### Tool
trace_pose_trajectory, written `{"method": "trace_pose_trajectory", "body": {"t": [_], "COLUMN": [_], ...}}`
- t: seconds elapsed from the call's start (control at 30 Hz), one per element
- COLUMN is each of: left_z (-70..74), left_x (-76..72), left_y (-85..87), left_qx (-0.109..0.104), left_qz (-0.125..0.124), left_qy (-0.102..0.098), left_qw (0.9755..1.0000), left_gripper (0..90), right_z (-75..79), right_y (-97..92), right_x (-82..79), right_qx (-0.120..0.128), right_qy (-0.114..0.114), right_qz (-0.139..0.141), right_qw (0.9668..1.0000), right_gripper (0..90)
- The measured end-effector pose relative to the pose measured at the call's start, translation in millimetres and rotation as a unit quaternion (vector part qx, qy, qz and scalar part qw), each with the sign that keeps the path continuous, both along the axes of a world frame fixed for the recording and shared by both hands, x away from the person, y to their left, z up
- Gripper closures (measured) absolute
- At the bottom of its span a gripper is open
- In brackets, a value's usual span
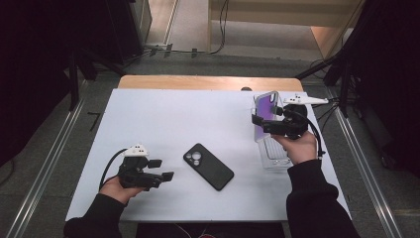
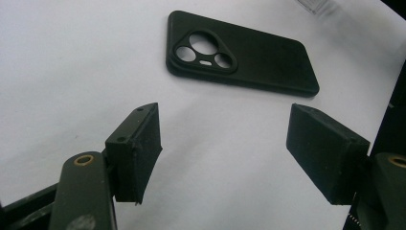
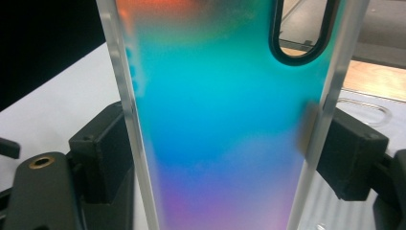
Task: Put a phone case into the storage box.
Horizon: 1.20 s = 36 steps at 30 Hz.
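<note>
Holding the iridescent case (image 1: 266, 106) upright near the tabletop's (image 1: 163, 114) far right corner, the right hand-held gripper (image 1: 258, 120) clamps it across both long edges, above a clear tray (image 1: 273, 153). To do this well, I judge the grip should stay square on the rims so the thin shell neither bows nor slips. Near the front edge, the left hand-held gripper (image 1: 161, 169) hovers with jaws spread wide and empty, just left of the black phone (image 1: 208, 166) lying face down at centre. White tabletop, grey floor and dark curtains surround.
</note>
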<state>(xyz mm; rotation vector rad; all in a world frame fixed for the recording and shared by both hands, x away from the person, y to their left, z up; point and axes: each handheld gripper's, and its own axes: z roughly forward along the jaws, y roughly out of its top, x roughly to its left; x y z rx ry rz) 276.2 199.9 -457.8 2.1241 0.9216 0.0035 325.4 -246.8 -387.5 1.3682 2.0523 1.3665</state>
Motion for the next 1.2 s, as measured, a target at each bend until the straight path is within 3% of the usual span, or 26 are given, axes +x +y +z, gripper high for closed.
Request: {"method": "trace_pose_trajectory", "body": {"t": [0.47, 0.7, 1.2], "left_z": [-0.8, -1.4, -1.7], "left_x": [0.7, 1.5, 1.7], "left_y": [-0.5, 0.3, 1.4], "left_qx": [-0.001, 0.0, -0.001], "left_qz": [-0.001, 0.002, 0.004], "left_qy": [0.004, 0.003, 0.003], "left_qw": [1.0, 1.0, 1.0], "left_gripper": [28.2, 28.2, 28.2], "right_z": [-5.8, -11.6, -18.2], "right_y": [-25.6, -28.9, -27.2], "right_x": [4.0, 18.0, 44.9], "right_qx": [0.002, -0.001, -0.012], "right_qy": [0.008, 0.006, 0.019], "right_qz": [-0.056, -0.084, -0.102], "right_qw": [0.9984, 0.9964, 0.9945], "right_gripper": [15.0, 15.0, 15.0]}}
